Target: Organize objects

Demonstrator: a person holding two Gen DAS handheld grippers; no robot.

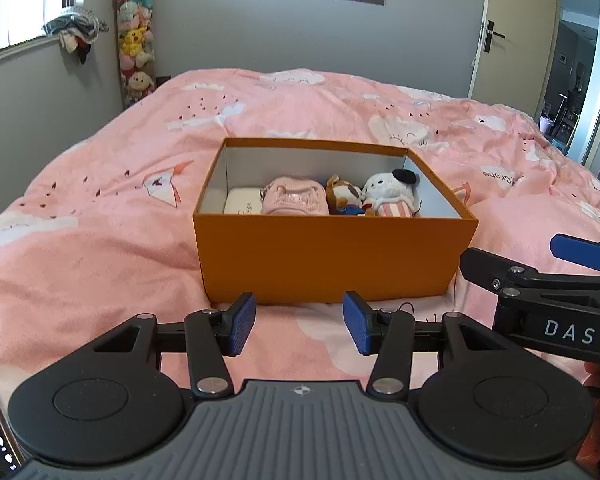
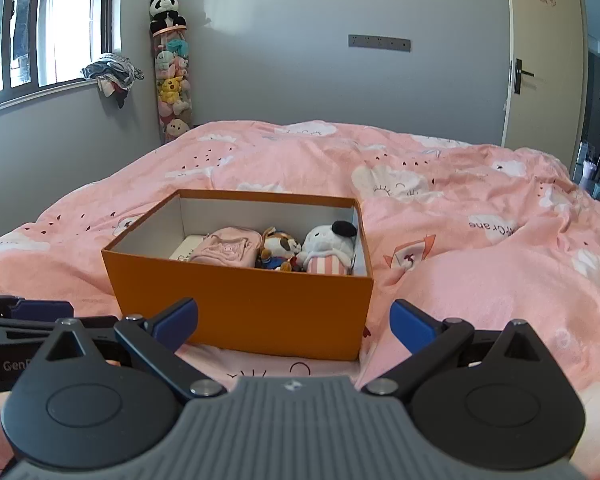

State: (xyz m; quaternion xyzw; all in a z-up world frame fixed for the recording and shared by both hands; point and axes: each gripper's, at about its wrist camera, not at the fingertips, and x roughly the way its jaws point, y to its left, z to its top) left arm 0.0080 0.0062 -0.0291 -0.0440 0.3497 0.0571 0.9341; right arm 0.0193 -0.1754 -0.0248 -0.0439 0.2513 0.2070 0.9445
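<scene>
My left wrist camera looks forward and down along its fingers from just in front of the box (image 1: pixel 336 256), seeing it head-on. My right wrist camera sits beside it, facing the same way from a bit farther right, with the box (image 2: pixel 240 312) left of centre. Both share the box, the bed (image 1: pixel 100 200) and the far wall (image 2: pixel 300 60).

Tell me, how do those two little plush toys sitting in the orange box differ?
The white plush is rounder, with a black ear and a pink-striped outfit; the brown-and-white plush is smaller, patchy coloured, with blue at its base. The white one sits by the right wall, the brown one nearer the middle. Both stand upright, touching, inside the orange box.
</scene>
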